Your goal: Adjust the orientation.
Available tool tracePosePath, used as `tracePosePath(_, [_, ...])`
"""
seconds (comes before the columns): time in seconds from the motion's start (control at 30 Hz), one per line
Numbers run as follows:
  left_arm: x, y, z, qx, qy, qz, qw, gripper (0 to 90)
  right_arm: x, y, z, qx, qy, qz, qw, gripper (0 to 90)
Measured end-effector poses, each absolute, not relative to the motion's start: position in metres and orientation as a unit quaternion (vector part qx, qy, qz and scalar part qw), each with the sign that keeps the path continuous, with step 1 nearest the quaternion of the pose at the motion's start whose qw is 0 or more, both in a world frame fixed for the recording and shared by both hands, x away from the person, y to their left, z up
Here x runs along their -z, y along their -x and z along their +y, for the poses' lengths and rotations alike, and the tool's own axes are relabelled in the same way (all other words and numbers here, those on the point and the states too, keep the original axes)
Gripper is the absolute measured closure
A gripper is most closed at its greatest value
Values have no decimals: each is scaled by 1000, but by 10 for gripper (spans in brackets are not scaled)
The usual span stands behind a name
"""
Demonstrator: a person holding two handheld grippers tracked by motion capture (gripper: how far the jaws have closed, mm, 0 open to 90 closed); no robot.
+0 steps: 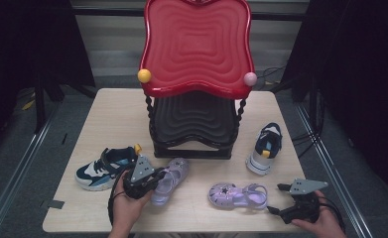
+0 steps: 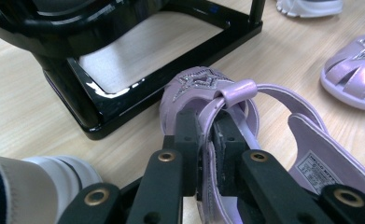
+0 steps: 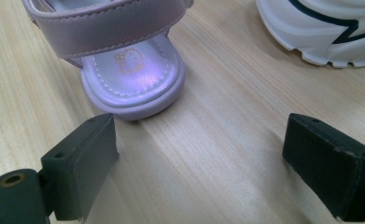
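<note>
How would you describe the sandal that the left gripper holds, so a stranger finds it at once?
Start at the red and black shoe rack in the middle of the table. Just in front of its black base lies a lilac sandal, beside a blue sneaker. Unlike the other lilac sandal, its strap is pinched by the left gripper.

Two sandals (image 1: 170,179) (image 1: 237,195) before rack (image 1: 194,129), between sneakers (image 1: 103,167) (image 1: 265,148)

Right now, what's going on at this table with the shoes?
A person works with a gripper in each hand. The left gripper is shut on the strap of a purple sandal lying by the black base of the red rack. The right gripper is open, its jaws just short of the second sandal's heel. Two sneakers sit on the table.
</note>
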State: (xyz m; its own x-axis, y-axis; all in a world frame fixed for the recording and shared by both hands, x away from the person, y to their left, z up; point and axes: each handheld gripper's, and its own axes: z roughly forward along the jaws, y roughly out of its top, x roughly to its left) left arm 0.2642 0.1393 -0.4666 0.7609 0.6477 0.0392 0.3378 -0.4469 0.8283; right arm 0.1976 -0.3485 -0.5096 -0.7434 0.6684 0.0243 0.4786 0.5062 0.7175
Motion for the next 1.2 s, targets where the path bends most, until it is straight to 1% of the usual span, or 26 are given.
tracePosePath(0.23, [473, -262, 139, -171, -831, 308, 431, 810, 510, -198, -348, -368, -334, 858, 129, 94])
tracePosePath(0.3, [476, -262, 140, -164, -828, 320, 429, 789, 510, -198, -348, -368, -334, 858, 129, 94])
tracePosePath(0.4, [479, -262, 142, -158, -823, 341, 427, 724, 510, -198, -348, -368, -334, 858, 129, 94])
tracePosePath(0.6, [485, -264, 143, -144, -825, 364, 408, 688, 510, -198, -348, -368, -334, 858, 129, 94])
tracePosePath(0.63, [486, -264, 143, -144, -825, 365, 407, 700, 510, -198, -348, -368, -334, 858, 129, 94])
tracePosePath(0.67, [486, -264, 143, -144, -825, 365, 407, 743, 510, -198, -348, -368, -334, 858, 129, 94])
tracePosePath(0.73, [484, -264, 144, -154, -830, 358, 399, 786, 510, -198, -348, -368, -334, 858, 129, 94])
tracePosePath(0.8, [484, -264, 143, -152, -832, 349, 404, 813, 510, -198, -348, -368, -334, 858, 129, 94])
tracePosePath(1.07, [475, -260, 140, -167, -841, 322, 400, 819, 510, -198, -348, -368, -334, 858, 129, 94])
tracePosePath(1.2, [467, -256, 139, -172, -838, 314, 411, 819, 510, -198, -348, -368, -334, 858, 129, 94])
